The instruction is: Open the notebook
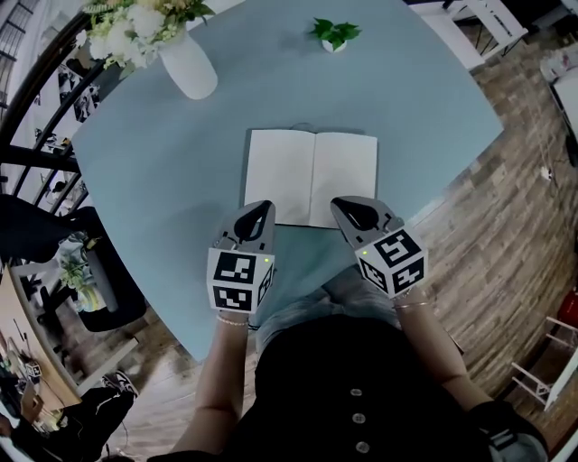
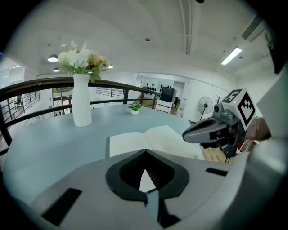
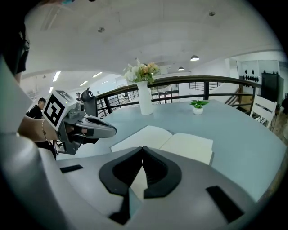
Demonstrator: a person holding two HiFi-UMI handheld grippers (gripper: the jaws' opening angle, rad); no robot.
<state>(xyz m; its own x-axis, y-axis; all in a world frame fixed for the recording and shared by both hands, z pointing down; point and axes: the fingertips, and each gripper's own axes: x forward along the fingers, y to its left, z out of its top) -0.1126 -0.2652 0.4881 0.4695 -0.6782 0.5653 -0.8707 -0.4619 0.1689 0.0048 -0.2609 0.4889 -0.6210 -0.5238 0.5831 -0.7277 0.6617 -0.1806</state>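
Observation:
The notebook (image 1: 312,176) lies open on the blue table (image 1: 163,171), with two blank white pages facing up. It also shows in the left gripper view (image 2: 148,140) and in the right gripper view (image 3: 180,143). My left gripper (image 1: 265,207) hovers just short of the notebook's near left corner, jaws shut with nothing between them (image 2: 145,152). My right gripper (image 1: 341,206) hangs beside it over the near right corner, its jaws likewise closed on nothing (image 3: 142,148). Each gripper sees the other from the side: the right gripper (image 2: 186,134) and the left gripper (image 3: 112,131).
A white vase of flowers (image 1: 188,63) stands at the table's far left. A small potted plant (image 1: 334,34) sits at the far middle. A dark railing (image 1: 36,108) runs along the left, and white furniture (image 1: 488,23) stands on the wooden floor at upper right.

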